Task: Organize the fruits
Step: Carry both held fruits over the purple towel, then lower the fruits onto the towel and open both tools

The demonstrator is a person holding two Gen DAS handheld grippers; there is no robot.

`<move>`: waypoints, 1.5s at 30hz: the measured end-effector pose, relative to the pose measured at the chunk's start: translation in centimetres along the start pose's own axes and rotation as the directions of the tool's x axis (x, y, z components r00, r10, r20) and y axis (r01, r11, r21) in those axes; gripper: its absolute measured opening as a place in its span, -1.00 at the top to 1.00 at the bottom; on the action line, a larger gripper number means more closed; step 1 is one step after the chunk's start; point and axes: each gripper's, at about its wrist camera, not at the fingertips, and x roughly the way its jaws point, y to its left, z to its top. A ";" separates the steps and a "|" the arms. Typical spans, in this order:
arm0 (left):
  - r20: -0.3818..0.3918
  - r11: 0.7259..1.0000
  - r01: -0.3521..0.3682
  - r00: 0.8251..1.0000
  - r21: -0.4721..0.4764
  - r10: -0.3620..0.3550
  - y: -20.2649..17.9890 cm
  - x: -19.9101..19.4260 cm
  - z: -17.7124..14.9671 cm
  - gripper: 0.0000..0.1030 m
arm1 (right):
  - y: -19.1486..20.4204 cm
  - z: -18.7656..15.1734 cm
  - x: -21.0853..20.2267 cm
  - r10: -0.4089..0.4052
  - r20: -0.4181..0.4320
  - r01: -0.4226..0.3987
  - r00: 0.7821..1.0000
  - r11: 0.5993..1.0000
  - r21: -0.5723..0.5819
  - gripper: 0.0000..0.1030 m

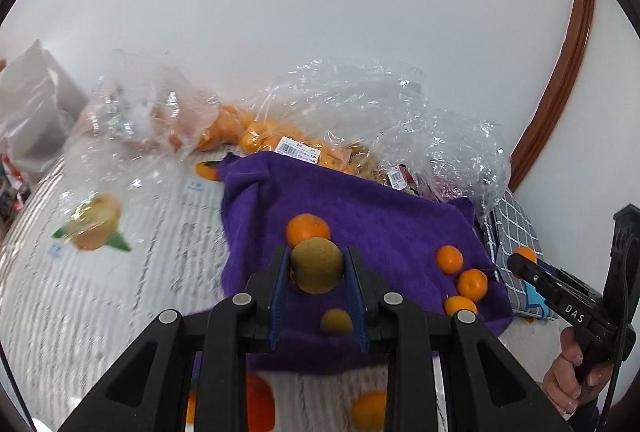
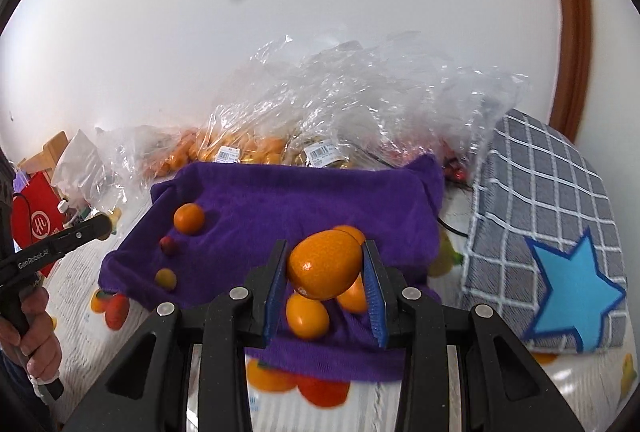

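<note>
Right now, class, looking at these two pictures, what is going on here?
A person is sorting fruit with a hand-held tool in each hand. The left tool is shut on a greenish-brown kiwi, lifted above the purple towel. The right tool is shut on an orange. More oranges and a smaller greenish fruit lie loose on the towel. Clear plastic bags of fruit sit behind it, against the wall.

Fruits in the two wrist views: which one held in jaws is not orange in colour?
The brownish-green fruit in the left gripper; the right gripper holds an orange fruit.
</note>
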 end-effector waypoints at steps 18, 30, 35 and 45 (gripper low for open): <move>-0.134 0.998 0.052 0.990 0.020 -0.049 1.5 4.2 -1.5 0.49 | 2.1 -1.8 7.4 -0.012 -0.123 -0.001 0.992 0.994 -0.110 0.30; -0.151 0.999 0.019 0.988 0.042 -0.013 1.1 4.2 -1.9 0.49 | 1.9 -2.2 6.8 0.009 -0.103 -0.018 0.995 0.996 -0.092 0.27; -0.146 0.998 0.001 0.989 0.063 0.008 0.7 4.3 -1.9 0.49 | 1.6 -2.2 5.9 0.020 -0.079 -0.024 0.997 0.998 -0.055 0.01; -0.140 0.999 0.027 0.990 0.033 -0.023 1.1 4.0 -1.8 0.49 | 2.1 -1.7 2.7 -0.025 -0.038 0.024 0.999 1.000 -0.007 -0.05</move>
